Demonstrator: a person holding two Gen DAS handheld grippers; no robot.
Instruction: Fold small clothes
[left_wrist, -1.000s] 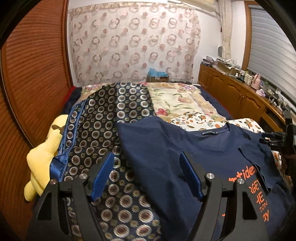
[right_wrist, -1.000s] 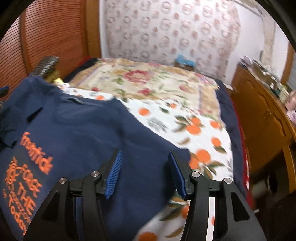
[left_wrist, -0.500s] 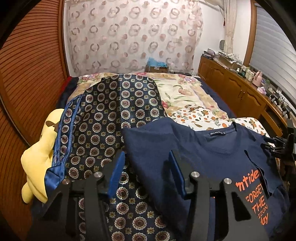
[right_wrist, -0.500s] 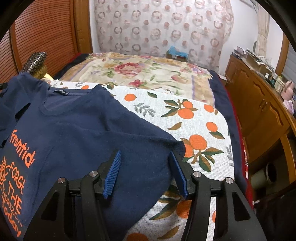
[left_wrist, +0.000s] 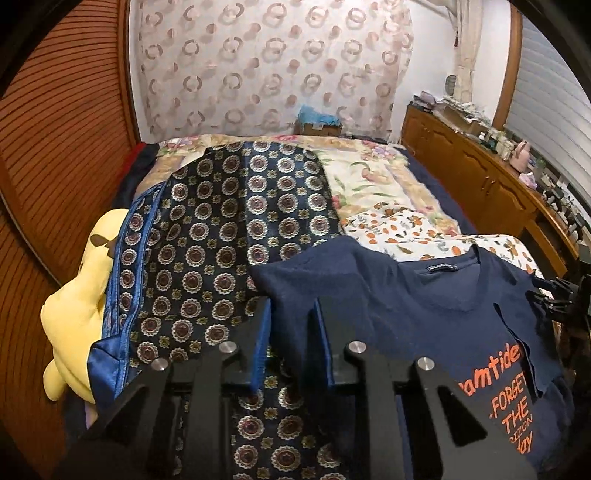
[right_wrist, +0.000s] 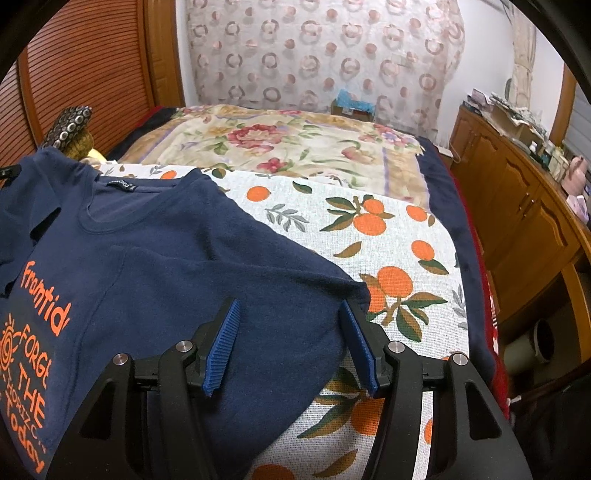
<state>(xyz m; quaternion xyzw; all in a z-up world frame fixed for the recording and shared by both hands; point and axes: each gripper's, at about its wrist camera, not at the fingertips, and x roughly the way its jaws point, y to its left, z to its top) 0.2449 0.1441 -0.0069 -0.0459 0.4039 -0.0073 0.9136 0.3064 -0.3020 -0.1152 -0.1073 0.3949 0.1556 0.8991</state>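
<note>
The navy T-shirt (left_wrist: 424, 306) lies spread face up across the bed (right_wrist: 406, 221), one sleeve on the dark patterned quilt (left_wrist: 221, 229) towards the bed's left side, the other on the orange-print sheet (right_wrist: 399, 251). A second ago the left gripper (left_wrist: 290, 332) stood wide beside that sleeve's edge; now its jaws are closing with the sleeve cloth between them, not yet pinched. The right gripper (right_wrist: 291, 339) has stayed apart over the other sleeve, opening slightly. Both sleeves look about to be folded inward.

Circle-patterned curtain (left_wrist: 266, 70), slatted wooden wall (left_wrist: 62, 122), wooden sideboard (left_wrist: 476, 177), patterned bedspreads (right_wrist: 295, 147)
</note>
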